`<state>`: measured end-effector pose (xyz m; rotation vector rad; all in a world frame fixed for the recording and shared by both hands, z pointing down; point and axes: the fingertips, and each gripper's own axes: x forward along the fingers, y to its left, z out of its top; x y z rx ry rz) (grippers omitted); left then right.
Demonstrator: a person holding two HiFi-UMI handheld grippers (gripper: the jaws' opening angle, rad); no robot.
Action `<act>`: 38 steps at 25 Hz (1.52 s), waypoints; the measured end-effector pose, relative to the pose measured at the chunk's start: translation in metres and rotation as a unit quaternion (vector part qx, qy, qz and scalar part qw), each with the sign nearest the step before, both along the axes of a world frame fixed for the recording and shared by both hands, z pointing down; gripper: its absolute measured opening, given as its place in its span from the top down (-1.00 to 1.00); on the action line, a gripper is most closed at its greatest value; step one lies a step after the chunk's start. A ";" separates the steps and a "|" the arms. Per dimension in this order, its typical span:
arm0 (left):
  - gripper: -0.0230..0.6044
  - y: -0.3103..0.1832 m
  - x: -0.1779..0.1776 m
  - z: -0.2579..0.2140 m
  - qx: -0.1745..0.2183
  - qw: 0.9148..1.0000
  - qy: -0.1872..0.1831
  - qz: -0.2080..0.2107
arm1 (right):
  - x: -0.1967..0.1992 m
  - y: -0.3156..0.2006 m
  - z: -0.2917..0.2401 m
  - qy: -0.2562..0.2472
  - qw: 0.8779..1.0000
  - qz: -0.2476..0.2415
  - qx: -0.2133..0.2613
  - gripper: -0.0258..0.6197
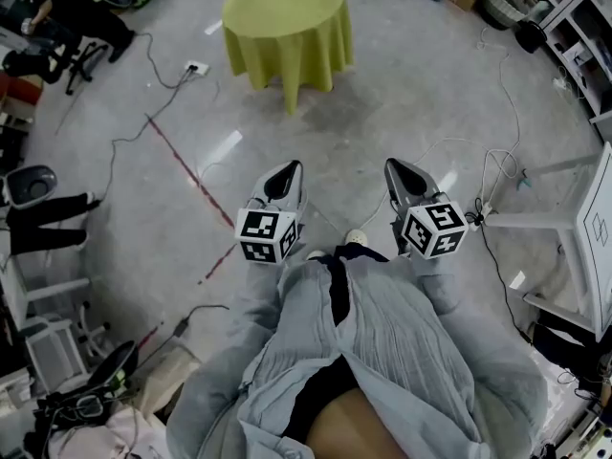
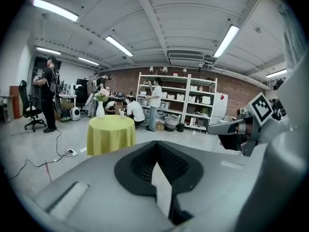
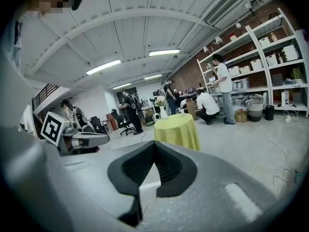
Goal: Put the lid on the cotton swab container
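Left gripper fingers: the left gripper [image 2: 157,144] has its two black, finely ribbed pads [image 2: 140,161] pressed together at the tips. A thin wedge of floor shows below the tips, and nothing sits between them.
Right gripper fingers: the right gripper [image 3: 154,143] is the same, with ribbed black pads [image 3: 135,166] meeting at the tips and holding nothing.
Gripper bodies: smooth grey shells that taper to a point. Each carries a white cube printed with black square markers, left cube [image 1: 268,235] and right cube [image 1: 433,229].
Position: both grippers [image 1: 292,165] [image 1: 392,163] are side by side, near the person's waist. They point far across the room and touch nothing.
Person: a pale grey, crinkled shirt [image 1: 382,352] fills the near edge of the head view.
Floor: glossy grey concrete [image 1: 382,113] with a red tape line [image 1: 186,170] on the left and thin cables.
Table: round, draped to the floor in yellow-green cloth [image 1: 287,36] [image 2: 111,134] [image 3: 177,129]. It stands far off, well apart from both grippers.
On the table: a white vase [image 2: 100,109] with flowers and a few small pale items. They are too small to tell whether the cotton swab container or its lid is among them.
Far right: white metal shelves [image 2: 178,100] against a brick wall.
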<state>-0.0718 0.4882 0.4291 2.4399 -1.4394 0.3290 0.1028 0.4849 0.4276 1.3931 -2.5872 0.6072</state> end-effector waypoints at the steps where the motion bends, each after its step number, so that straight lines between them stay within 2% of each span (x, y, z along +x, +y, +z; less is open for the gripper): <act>1: 0.86 -0.002 0.001 0.001 0.002 1.000 0.004 -0.007 | 0.002 -0.003 0.000 0.002 1.000 -0.005 0.001 0.92; 8: 0.86 -0.011 0.009 0.003 0.009 0.999 0.034 -0.037 | 0.018 -0.022 0.000 0.017 1.000 -0.019 0.014 0.92; 18: 0.86 -0.023 0.018 0.014 -0.008 0.999 0.035 -0.036 | 0.014 -0.033 0.007 0.018 0.999 -0.036 0.004 0.92; 25: 0.86 -0.070 0.020 0.018 -0.014 0.999 0.028 -0.019 | 0.006 -0.071 0.013 0.014 0.999 -0.038 -0.008 0.92; 38: 0.86 -0.194 0.002 -0.004 0.003 1.000 0.023 -0.014 | -0.018 -0.203 -0.005 0.010 0.999 -0.039 0.004 0.92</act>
